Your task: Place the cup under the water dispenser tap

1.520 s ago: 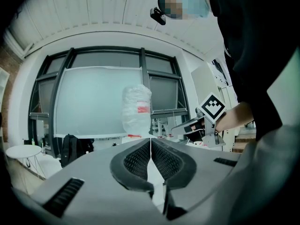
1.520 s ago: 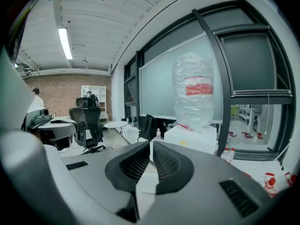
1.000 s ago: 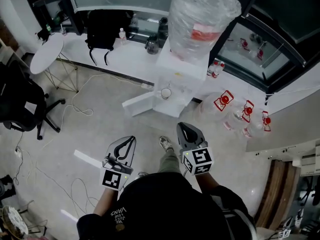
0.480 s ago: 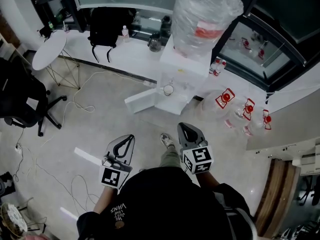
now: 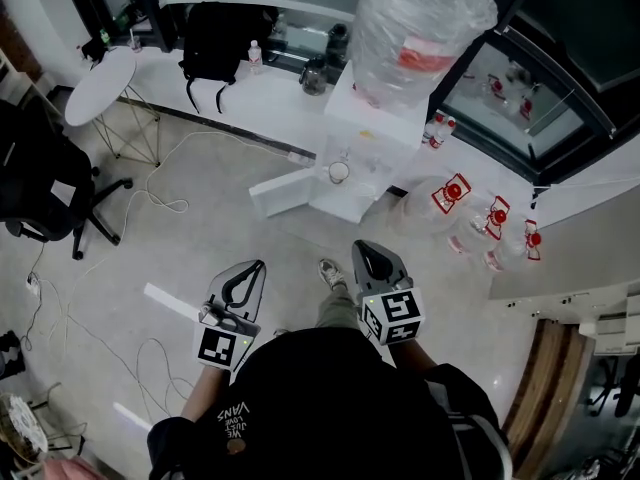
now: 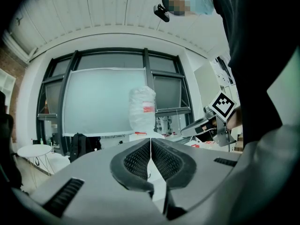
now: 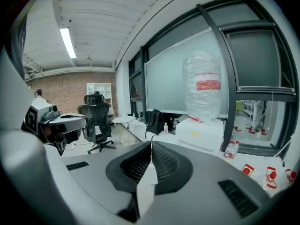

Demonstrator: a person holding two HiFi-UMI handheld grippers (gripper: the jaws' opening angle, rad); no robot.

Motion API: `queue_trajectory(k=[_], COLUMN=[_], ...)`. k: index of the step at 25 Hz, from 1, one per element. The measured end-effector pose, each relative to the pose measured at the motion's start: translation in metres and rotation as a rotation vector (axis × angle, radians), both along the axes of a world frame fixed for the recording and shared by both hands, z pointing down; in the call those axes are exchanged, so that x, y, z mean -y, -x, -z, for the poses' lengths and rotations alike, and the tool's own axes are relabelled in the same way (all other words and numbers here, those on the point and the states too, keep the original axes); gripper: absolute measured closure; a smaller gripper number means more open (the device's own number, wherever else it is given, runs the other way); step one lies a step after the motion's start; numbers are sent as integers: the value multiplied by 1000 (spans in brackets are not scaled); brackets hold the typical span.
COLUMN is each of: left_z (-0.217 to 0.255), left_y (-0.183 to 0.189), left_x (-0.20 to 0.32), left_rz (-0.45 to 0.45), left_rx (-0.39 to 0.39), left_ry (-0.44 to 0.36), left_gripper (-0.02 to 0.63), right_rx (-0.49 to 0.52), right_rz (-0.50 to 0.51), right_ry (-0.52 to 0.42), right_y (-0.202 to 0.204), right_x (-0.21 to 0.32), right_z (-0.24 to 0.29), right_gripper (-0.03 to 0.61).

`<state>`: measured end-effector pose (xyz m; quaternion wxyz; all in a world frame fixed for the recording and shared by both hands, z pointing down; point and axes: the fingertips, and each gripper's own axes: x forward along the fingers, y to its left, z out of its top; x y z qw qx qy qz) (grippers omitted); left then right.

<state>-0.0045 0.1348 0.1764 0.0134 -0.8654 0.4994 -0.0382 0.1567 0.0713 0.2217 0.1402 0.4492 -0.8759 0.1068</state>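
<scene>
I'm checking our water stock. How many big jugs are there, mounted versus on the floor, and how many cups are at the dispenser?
Jug on the water dispenser: 1
Jugs on the floor: 3
Cup at the dispenser: 1
Total: 5

floor (image 5: pixel 200 248) pale, cables (image 5: pixel 165 203) | window (image 6: pixel 103 102) dark-framed | round white table (image 5: pixel 98 85) | black office chair (image 5: pixel 40 183)

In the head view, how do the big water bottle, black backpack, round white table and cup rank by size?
Largest: water bottle, though it stands nearer the camera.
Middle: black backpack and round white table look about alike; not ranked.
Smallest: cup.
</scene>
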Motion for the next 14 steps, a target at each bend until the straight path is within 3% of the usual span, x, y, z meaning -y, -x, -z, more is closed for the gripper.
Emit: queue_trajectory(k=[14], left_z=[-3], left_y=[-3], left_x=[10], left_rz=[-1], left_rx=[-8], left_ry=[17], left_gripper=[594], right_rx=[-2], right_rz=[0], right_ry=[11], right_y=[0], right_x=[18], right_z=[0], right_gripper=[534])
